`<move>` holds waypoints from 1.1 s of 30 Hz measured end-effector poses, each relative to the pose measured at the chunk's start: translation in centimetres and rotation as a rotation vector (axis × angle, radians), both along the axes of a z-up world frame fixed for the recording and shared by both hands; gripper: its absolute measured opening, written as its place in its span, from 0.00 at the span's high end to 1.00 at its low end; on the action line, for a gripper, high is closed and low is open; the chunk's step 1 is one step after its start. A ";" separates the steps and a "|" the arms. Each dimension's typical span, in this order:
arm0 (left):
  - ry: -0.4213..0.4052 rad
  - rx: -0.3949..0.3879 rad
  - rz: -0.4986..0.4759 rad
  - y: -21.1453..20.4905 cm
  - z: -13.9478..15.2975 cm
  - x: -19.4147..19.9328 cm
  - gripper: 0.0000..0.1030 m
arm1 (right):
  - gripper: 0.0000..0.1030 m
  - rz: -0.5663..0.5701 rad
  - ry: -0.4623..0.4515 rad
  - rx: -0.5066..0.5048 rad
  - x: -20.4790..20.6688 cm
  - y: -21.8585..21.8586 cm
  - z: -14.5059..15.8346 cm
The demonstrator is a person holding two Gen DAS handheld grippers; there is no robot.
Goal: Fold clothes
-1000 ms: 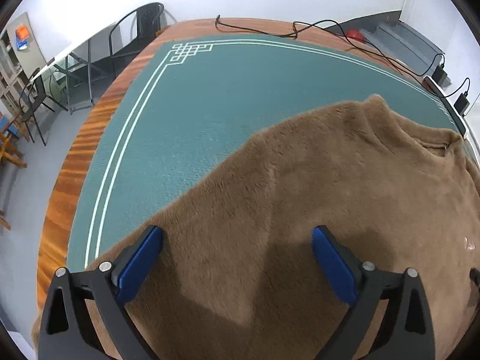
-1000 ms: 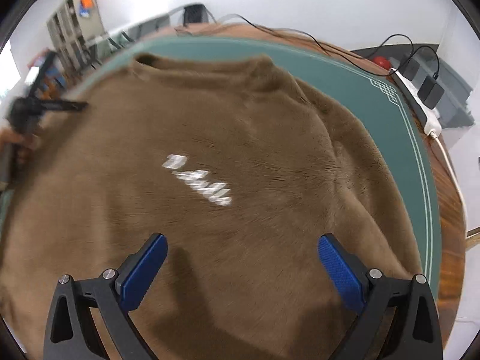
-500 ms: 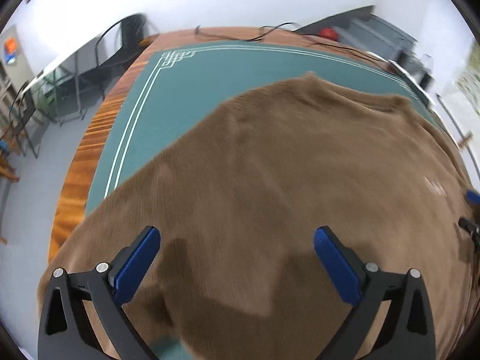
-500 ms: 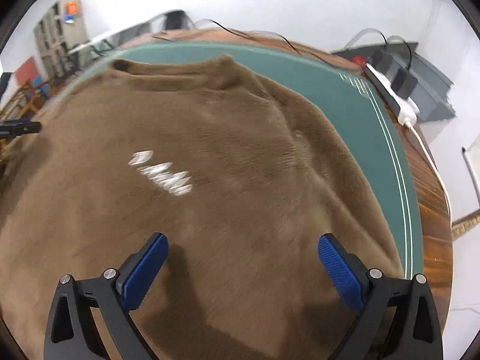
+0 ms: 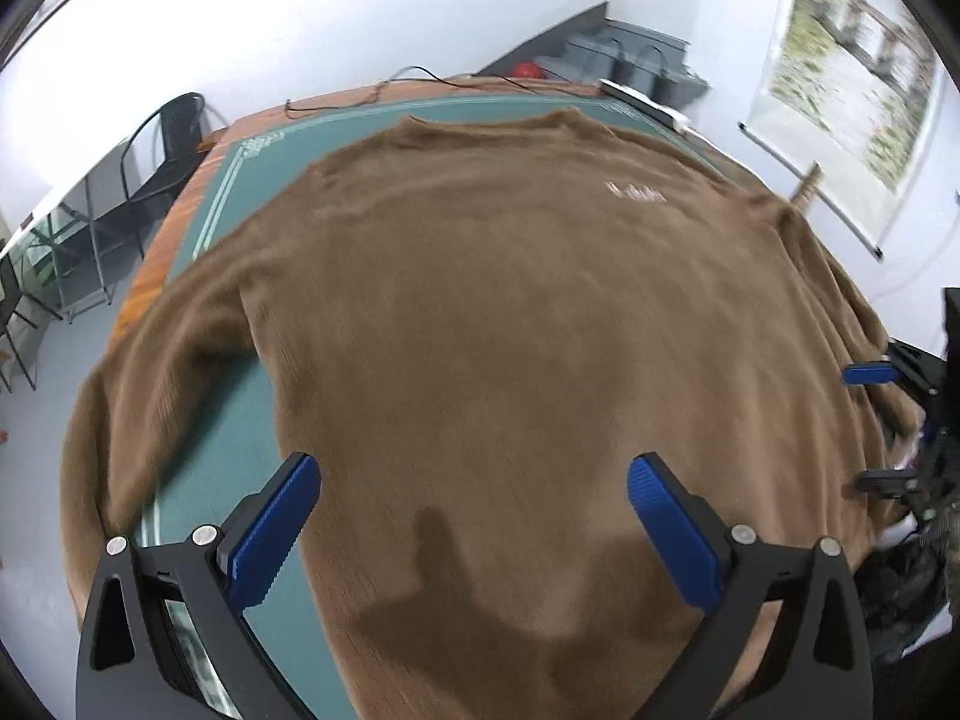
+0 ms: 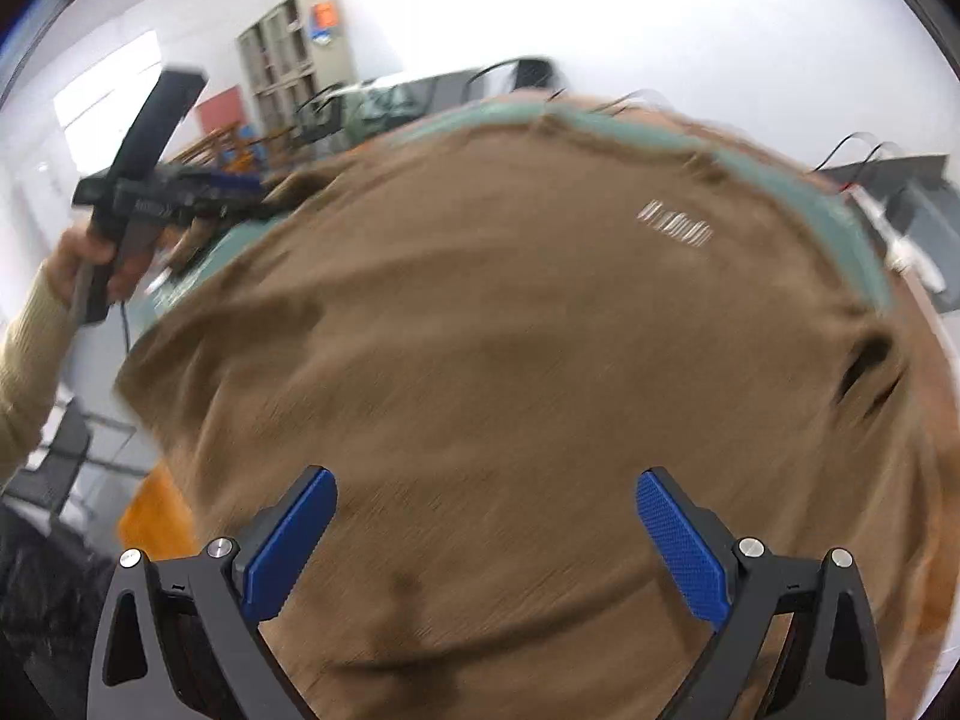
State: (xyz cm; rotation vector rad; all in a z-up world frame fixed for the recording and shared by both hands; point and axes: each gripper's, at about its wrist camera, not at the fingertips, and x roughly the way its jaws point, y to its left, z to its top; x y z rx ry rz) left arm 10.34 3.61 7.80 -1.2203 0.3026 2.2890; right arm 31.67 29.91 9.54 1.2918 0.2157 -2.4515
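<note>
left tool (image 5: 474, 531): jaws apart, holding nothing, over the hem side | sweater (image 5: 510, 330): spread flat on the green counter (image 5: 228, 192), collar away from me, long axis running hem to collar, its left sleeve draped off the near-left edge, nearest my left hand | right tool (image 6: 486, 546): jaws apart, empty, above the body

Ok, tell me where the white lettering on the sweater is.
In the left wrist view the white lettering sits upper right on the brown sweater, just below the collar.
</note>
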 end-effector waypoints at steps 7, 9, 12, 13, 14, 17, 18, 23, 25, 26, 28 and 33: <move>0.092 -0.124 0.015 -0.7 -2.2 4.9 0.00 | 0.01 -0.078 0.001 0.063 2.3 -0.6 -2.6; 0.131 -0.119 0.029 -1.5 -2.3 6.3 0.00 | 0.01 -0.102 0.010 0.037 2.6 -0.2 -3.0; 0.221 -0.073 0.054 -3.5 -1.6 9.1 0.00 | 0.01 -0.121 0.039 0.044 3.3 -0.3 -3.0; 0.262 -0.048 0.068 -4.5 -1.3 10.3 0.00 | 0.01 -0.131 0.045 0.041 3.4 -0.3 -3.1; 0.280 -0.027 0.071 -5.3 -1.3 11.2 0.00 | 0.01 -0.141 0.051 0.036 3.4 -0.4 -3.1; 0.330 0.034 0.081 -7.7 -1.2 14.0 0.00 | 0.01 -0.151 0.055 0.033 3.2 -0.5 -3.2; 0.330 0.041 0.076 -8.4 -1.5 14.8 0.00 | 0.01 -0.153 0.051 0.035 3.3 -0.5 -3.1; 0.334 0.000 0.033 -9.4 -3.5 17.7 0.00 | 0.01 -0.161 0.043 0.040 3.3 -0.6 -3.0; 0.332 -0.028 0.039 -9.0 -4.2 18.0 0.01 | 0.01 -0.163 0.052 0.038 3.5 -0.5 -3.1; 0.322 -0.030 0.038 -8.7 -4.6 17.9 0.06 | 0.01 -0.165 0.057 0.036 3.6 -0.5 -3.1; 0.288 -0.007 0.027 -8.4 -5.2 17.7 0.17 | 0.01 -0.169 0.067 0.033 3.7 -0.5 -3.1; 0.255 0.001 0.063 -8.0 -6.2 16.5 0.40 | 0.01 -0.179 0.089 0.023 4.1 -0.5 -3.1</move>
